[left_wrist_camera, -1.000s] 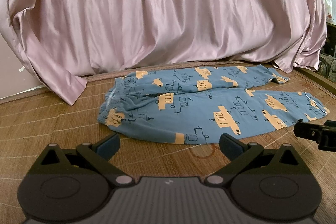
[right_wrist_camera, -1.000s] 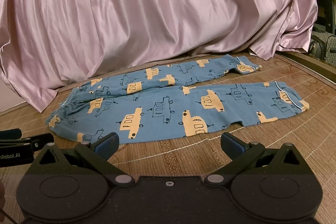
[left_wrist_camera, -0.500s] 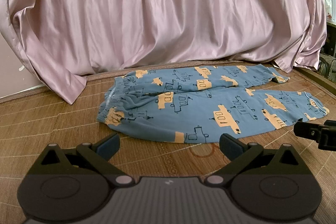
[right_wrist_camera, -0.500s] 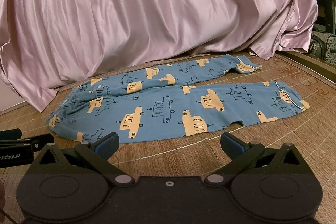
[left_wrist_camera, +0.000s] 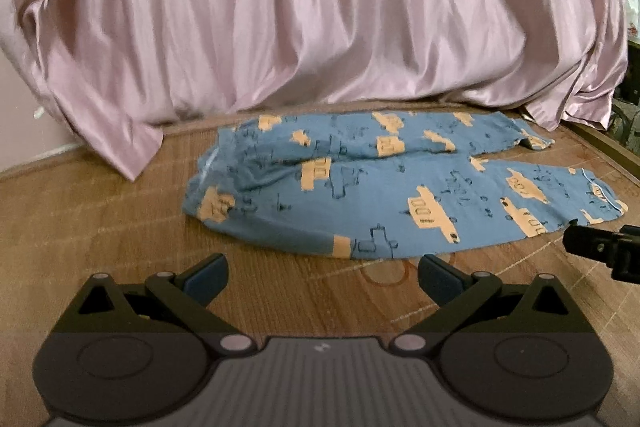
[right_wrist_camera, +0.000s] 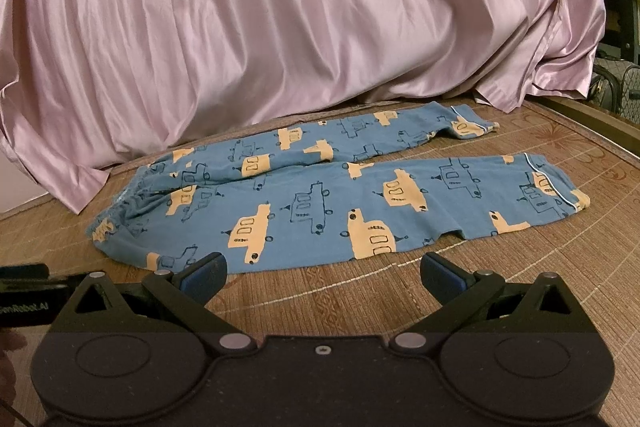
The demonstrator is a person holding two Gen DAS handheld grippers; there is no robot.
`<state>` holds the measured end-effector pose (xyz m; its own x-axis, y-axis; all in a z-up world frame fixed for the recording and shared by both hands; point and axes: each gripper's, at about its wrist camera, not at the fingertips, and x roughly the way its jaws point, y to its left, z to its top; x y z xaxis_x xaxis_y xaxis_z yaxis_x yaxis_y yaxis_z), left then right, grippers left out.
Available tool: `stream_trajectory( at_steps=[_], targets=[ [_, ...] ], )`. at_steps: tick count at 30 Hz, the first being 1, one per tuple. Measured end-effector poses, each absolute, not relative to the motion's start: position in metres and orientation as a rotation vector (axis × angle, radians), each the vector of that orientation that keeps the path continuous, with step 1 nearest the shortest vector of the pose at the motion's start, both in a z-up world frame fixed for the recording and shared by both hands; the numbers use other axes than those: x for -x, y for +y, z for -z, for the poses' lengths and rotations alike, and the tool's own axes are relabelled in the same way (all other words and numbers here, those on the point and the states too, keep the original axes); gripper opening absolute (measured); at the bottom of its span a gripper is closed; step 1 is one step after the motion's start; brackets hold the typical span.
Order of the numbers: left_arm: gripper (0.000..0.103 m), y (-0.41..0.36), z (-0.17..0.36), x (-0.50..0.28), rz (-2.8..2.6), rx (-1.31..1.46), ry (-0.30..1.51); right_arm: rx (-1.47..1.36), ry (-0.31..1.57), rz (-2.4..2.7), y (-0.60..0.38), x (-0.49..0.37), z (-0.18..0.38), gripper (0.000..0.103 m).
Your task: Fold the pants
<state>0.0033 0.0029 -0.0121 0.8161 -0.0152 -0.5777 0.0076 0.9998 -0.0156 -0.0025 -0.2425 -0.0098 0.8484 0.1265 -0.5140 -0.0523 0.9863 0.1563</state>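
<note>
Blue pants with orange and outlined car prints lie spread flat on a woven bamboo mat, waistband to the left, both legs running right. They also show in the right wrist view. My left gripper is open and empty, just short of the pants' near edge. My right gripper is open and empty, close to the near leg's edge. The right gripper's tip shows at the left view's right edge.
A pink satin sheet hangs down behind the pants and touches the mat at the back. A wooden frame edge borders the mat at the right. Dark furniture stands beyond it.
Both grippers have edged slightly forward toward the pants. Both stay open. The pants have not moved.
</note>
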Motion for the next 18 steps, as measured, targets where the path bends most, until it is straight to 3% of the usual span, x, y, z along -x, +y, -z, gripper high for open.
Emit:
stream_trajectory(
  at_steps=[8, 18],
  targets=[
    [0.103, 0.007, -0.012, -0.039, 0.029, -0.049, 0.706, -0.135, 0.631, -0.236, -0.273, -0.047, -0.017, 0.103],
    [0.103, 0.022, -0.084, -0.173, 0.072, -0.168, 0.841, 0.159, 0.675, -0.391, -0.288, -0.180, -0.050, 0.103]
  ],
)
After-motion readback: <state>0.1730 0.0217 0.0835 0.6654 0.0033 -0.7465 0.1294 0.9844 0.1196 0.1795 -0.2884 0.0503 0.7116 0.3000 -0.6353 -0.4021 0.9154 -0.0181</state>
